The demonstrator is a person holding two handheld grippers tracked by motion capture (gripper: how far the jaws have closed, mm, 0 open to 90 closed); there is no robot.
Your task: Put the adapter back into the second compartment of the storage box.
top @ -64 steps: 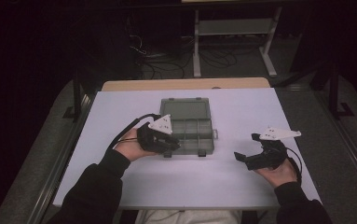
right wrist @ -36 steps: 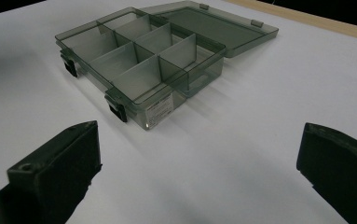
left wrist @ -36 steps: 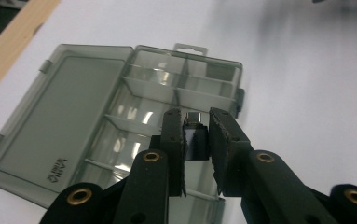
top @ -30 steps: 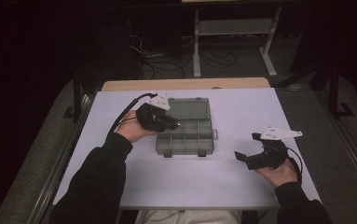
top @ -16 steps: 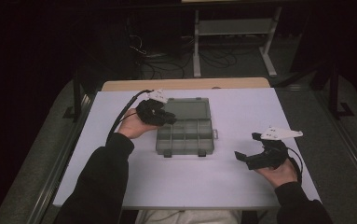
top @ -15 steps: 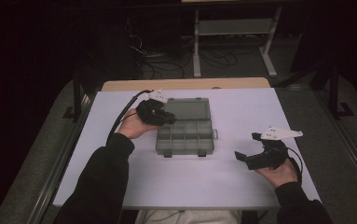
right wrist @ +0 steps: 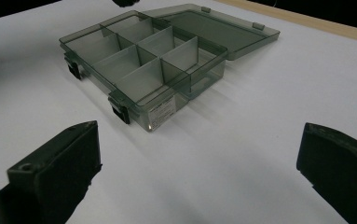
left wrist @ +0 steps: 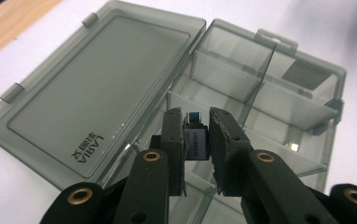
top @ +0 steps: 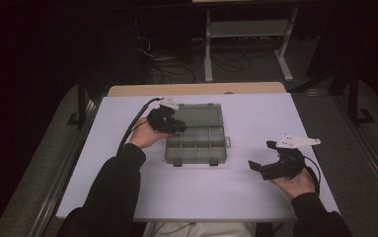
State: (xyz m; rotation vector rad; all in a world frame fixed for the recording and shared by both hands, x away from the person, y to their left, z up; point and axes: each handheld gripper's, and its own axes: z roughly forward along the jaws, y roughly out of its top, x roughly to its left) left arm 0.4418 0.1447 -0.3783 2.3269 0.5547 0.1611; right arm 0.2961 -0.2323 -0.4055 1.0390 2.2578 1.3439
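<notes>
A small adapter (left wrist: 196, 140) is gripped in the left claw (left wrist: 197, 135) above the organizer box (top: 196, 143), to be lowered into a compartment; right claw (right wrist: 199, 172) is held open.

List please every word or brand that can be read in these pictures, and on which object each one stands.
"UGREEN": on the small grey adapter held in the left tool.
"LARIA": on the open lid of the compartment box; the small characters beside it are too blurred to read.
White label on the box's front wall: too small to read.
</notes>
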